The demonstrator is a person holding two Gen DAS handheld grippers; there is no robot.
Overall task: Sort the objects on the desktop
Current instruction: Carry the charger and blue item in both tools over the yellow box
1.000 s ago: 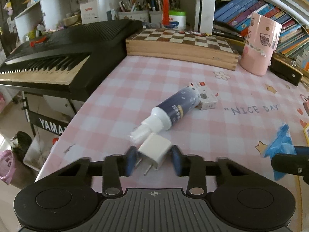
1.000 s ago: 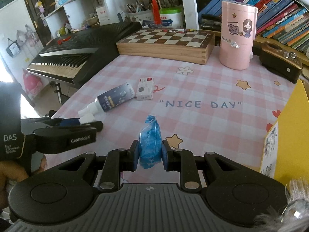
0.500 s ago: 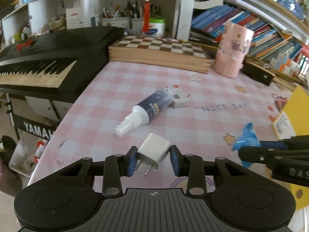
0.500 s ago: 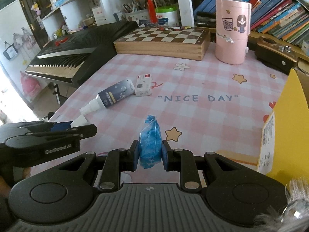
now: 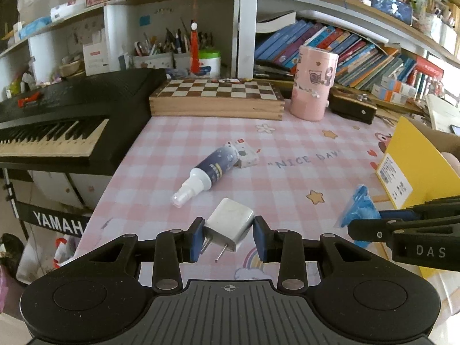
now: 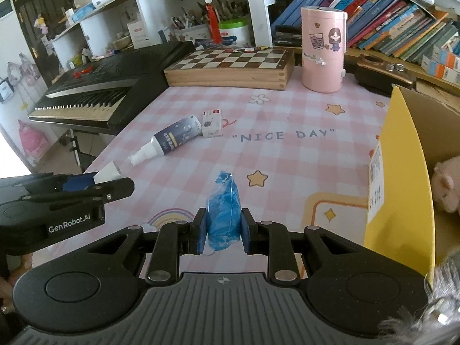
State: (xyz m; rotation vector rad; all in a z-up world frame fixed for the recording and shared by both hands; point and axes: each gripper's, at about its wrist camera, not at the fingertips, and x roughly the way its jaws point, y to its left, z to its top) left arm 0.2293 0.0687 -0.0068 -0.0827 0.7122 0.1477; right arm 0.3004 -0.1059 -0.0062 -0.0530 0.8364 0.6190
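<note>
Yellow cardboard box [image 6: 402, 155] holds a pink plush toy [image 6: 445, 184]; left gripper [image 5: 228, 234] clamps white charger [image 5: 230, 224], right gripper [image 6: 222, 230] blue bag [image 6: 224, 207].

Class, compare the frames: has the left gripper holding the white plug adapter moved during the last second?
Yes. The left gripper with the white plug adapter has pulled back from the dark spray bottle lying on the table and shifted right, towards the yellow box.

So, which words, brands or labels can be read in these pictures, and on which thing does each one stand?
"NICE DAY": tablecloth
"YAMAH", cut off: keyboard stand
"DAS": right gripper
"GenRobot.AI": left gripper
Too small or blurred: box label, book spines, spray bottle, small carton.
</note>
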